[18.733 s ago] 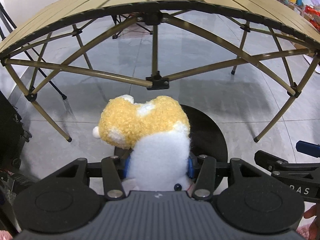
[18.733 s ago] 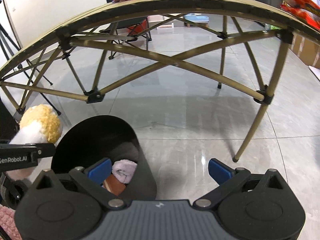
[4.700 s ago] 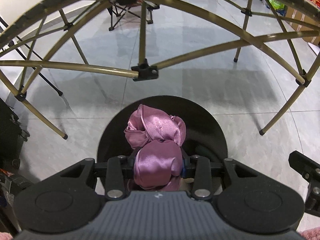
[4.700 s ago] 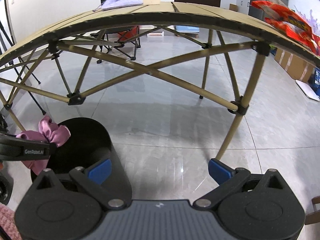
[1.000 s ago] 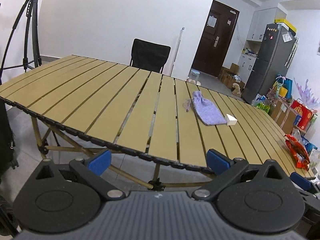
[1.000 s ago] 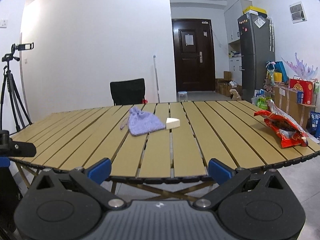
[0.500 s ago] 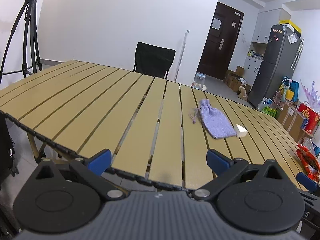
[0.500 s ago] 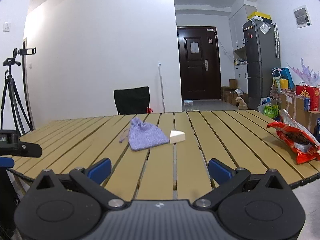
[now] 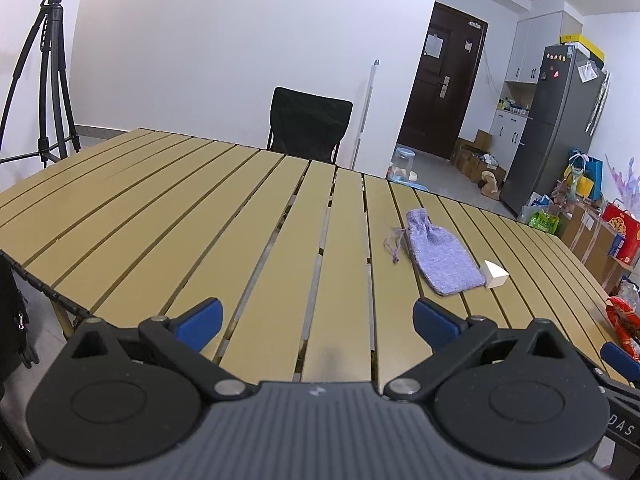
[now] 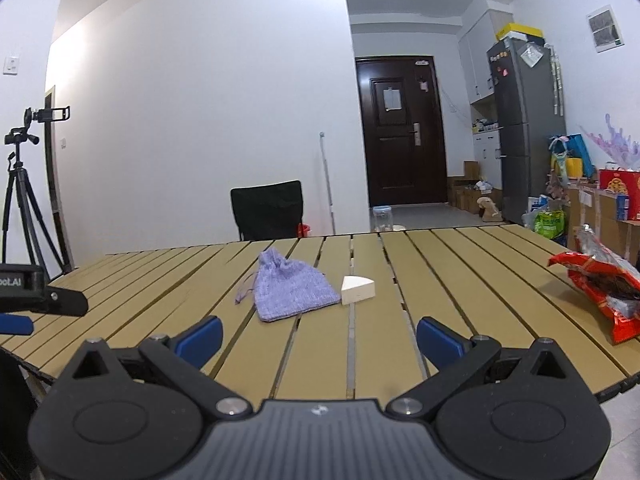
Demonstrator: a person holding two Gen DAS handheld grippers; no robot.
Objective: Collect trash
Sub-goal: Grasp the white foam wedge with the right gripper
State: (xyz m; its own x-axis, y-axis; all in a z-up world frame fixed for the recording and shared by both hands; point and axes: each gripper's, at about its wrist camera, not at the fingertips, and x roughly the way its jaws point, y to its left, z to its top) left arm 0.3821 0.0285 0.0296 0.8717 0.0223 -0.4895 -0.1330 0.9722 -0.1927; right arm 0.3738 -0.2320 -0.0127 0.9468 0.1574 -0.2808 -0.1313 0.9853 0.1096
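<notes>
Both grippers were held above the near edge of a slatted tan table, and neither carried anything. The left gripper had its two blue-tipped fingers spread wide apart, with bare slats visible between them. The right gripper was likewise spread wide, its blue fingertips well apart and clear of the tabletop items. In the right wrist view, part of the left gripper showed at the left border as a black bar above a blue tip. In the left wrist view, a blue fingertip of the right gripper showed at the lower right border. Three loose items lay on the table. A purple drawstring pouch lay flat near the middle of the table, its gathered neck pointing toward the far side and its cord trailing to the left. A white wedge-shaped block sat just beside the pouch on its right, close enough that contact could not be confirmed. A red snack bag lay well apart from both, near the right edge of the table, crumpled and open. Beyond the far edge of the table stood a black chair. A tripod stood at the left by the white wall. A dark door and a grey fridge occupied the background on the right.
</notes>
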